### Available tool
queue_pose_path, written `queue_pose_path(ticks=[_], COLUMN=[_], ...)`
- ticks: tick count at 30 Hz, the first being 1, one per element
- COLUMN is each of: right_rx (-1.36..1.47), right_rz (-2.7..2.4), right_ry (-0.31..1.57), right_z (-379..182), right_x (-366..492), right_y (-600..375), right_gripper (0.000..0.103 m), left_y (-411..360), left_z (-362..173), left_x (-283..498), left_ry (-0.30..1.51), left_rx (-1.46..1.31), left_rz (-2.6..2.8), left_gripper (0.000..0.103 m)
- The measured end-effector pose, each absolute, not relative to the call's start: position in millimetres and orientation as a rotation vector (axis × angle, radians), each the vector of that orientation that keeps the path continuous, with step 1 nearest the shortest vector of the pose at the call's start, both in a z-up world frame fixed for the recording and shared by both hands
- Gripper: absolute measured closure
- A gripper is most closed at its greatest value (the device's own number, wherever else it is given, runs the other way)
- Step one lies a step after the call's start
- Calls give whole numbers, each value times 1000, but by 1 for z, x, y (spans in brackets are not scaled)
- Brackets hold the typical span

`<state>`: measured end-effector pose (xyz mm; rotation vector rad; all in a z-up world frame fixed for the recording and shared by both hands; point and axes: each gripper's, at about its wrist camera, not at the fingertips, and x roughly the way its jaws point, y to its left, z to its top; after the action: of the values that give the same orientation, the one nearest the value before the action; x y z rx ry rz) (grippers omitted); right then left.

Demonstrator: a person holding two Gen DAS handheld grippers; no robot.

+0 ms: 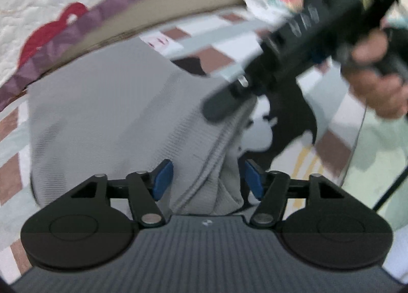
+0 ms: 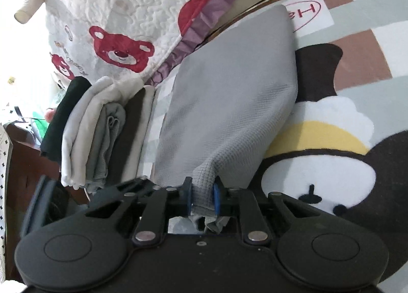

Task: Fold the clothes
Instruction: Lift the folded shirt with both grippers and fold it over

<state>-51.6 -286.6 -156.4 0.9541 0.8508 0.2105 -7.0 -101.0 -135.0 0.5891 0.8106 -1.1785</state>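
A: Where's the garment?

B: The grey knit cloth (image 2: 224,104) lies on the cartoon blanket (image 2: 357,94). In the right wrist view it runs from the centre up toward 1 o'clock, just beside the purple frill of the bear quilt (image 2: 142,20), which fills 11 o'clock.

A: And the right gripper (image 2: 202,197)?

B: Its blue pads are pinching a bunched corner of the cloth at 6 o'clock. The fabric narrows into the jaws and a crumpled tail hangs out behind them, toward the camera.

A: The left one?

B: In the left wrist view the left gripper (image 1: 207,180) has its fingers spread. A ribbed edge of the cloth (image 1: 114,114) runs down between the blue pads (image 1: 163,178). It may brush the right pad, but the left one stands clear of it, so nothing is squeezed.

A: Can you see one gripper from the other?

B: Yes. From the left camera the right gripper (image 1: 229,100) comes in from 2 o'clock, blurred, its tip at the top of that ribbed edge. A hand (image 1: 377,73) grips its handle at 3 o'clock. The blur hides its jaws in that view.

A: Anything else close by?

B: A stack of folded clothes (image 2: 99,132) at 9 o'clock in the right wrist view, beside the cloth: dark, white and grey layers on edge. The blanket's white-faced cartoon figure (image 2: 318,180) shows at 4 o'clock, partly under the cloth.
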Motion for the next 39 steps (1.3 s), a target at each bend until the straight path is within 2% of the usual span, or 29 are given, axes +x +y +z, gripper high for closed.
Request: queue_pose_path(ticks=[6,9,11,14,16,17,20,29,30,31,32,33,34,36,39], right_rx=[1000,1000,959,799,540,409,-50,-707,-739,-742,-743,-714,-667,-570,-430], right_rz=[210,236,240,238,234,231,262,357,386,435,485,518,513,496,445], right_ry=[863,855,854,821,761,728,713,609,605,612,619,621,611,590,571], right_z=[-162,-164,-161,-143,-122,-112,-101,-126,-127,-126,-126,-124,-119,-109,-98], right_x=[-59,-65,-69,-79,-90,-96,-103,-68,-62,-56,-50,-44,-39,-30,-20], right_y=[-291,-293,-294,-290,-281,-275,-246,-187,-183,-182,-181,-181,-184,-189,-203], right_gripper=[84,84,83,69,38,34,33,33,34,44,64,91,91,91,92], left_y=[-110,-108,-104,-93,-85,-82,-74,-69,-68,-67,-65,-63,-61,-54,-47], left_z=[-150,-147,-142,-136,-133,-132,-132,-130,-130,-129,-126,-121,-116,-106,-102], left_x=[-22,-19,-12,8,23,29,45,55,55,56,54,49,43,33,25], left_ry=[729,706,711,773,822,844,899,903,899,896,873,840,799,703,640], left_rx=[736,741,692,564,462,419,315,238,230,221,228,244,263,303,369], left_rz=[-1119,-1087,-1080,-1059,-1044,-1039,-1030,-1069,-1077,-1084,-1082,-1073,-1068,-1059,-1038], left_gripper=[36,76,85,87,88,88,88,87,87,85,83,77,63,50,39])
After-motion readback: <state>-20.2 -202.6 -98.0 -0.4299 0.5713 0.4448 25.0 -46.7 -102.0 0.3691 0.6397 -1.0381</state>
